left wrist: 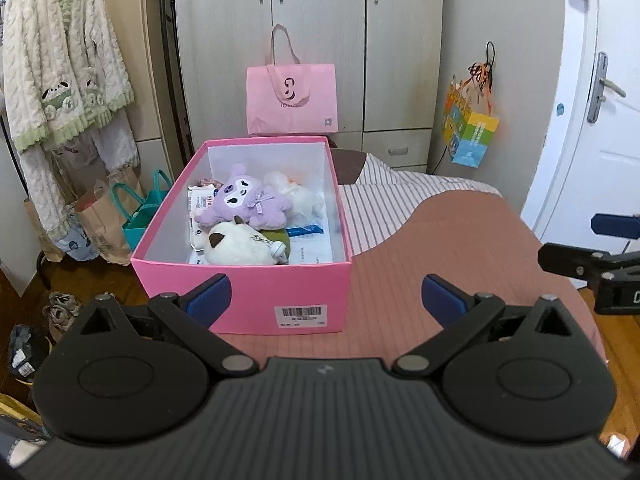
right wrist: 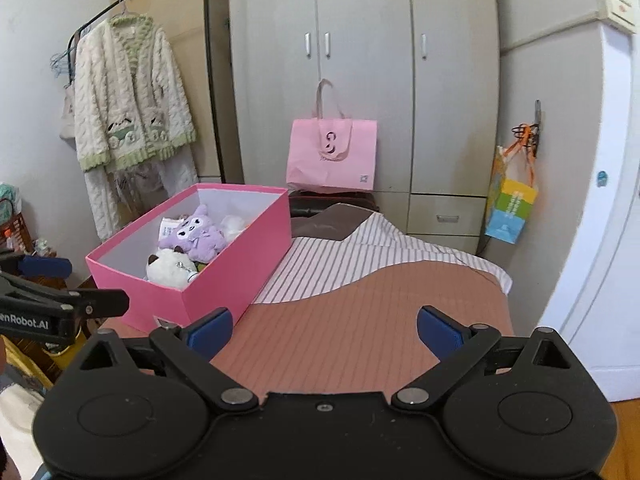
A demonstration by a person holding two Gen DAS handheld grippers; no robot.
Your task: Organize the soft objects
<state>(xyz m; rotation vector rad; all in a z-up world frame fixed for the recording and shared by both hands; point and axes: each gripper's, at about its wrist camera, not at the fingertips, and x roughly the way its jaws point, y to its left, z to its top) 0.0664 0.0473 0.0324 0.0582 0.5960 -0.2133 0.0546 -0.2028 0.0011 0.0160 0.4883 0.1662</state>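
A pink box (left wrist: 244,292) stands on the bed; it also shows in the right wrist view (right wrist: 224,288). Inside lie a purple plush (left wrist: 246,200), a white plush with brown ears (left wrist: 240,246), a white fluffy toy (left wrist: 298,196) and some packets. The purple plush (right wrist: 196,236) and white plush (right wrist: 170,266) show in the right wrist view too. My left gripper (left wrist: 326,296) is open and empty just in front of the box. My right gripper (right wrist: 324,330) is open and empty over the pink bedspread, right of the box.
A pink and striped bedspread (right wrist: 360,320) covers the bed. A pink paper bag (left wrist: 292,96) leans on the grey wardrobe (left wrist: 320,20). A fluffy robe (left wrist: 60,60) hangs at left above paper bags (left wrist: 104,220). A colourful bag (left wrist: 470,132) hangs by the white door (left wrist: 592,120).
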